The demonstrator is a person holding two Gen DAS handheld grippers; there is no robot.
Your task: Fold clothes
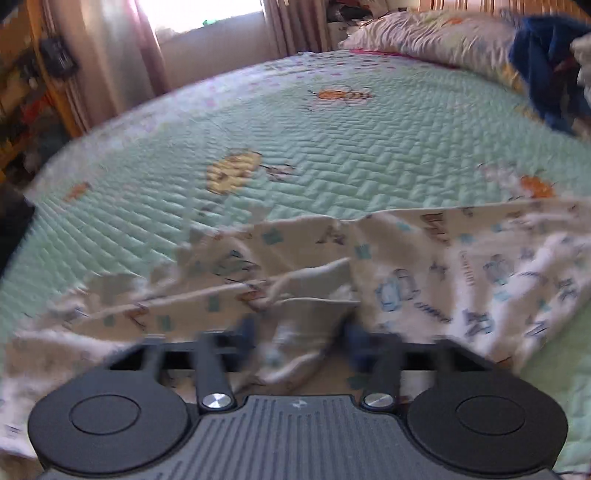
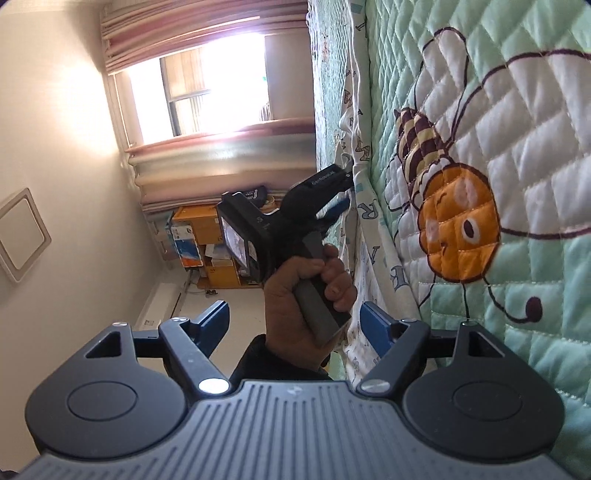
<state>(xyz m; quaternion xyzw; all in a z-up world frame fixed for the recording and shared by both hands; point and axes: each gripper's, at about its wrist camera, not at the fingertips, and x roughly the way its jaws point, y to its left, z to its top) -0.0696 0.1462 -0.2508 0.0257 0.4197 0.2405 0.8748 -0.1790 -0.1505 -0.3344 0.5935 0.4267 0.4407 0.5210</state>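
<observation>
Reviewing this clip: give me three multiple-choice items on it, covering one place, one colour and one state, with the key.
1. Where does the white printed garment lie?
A. on the green quilt
B. on the floor
C. over a chair

2. What colour is the clothing heap beside the pillow?
A. red
B. dark blue
C. yellow

3. How do the jaws of the right tool stand?
A. open
B. shut on the garment
C. shut on nothing

Key:
1 A, as the garment is spread over the quilted bed cover.
2 B, as the heap at the far corner of the bed is dark blue.
3 A, as the two blue fingers stand wide apart with nothing pressed between them.
</observation>
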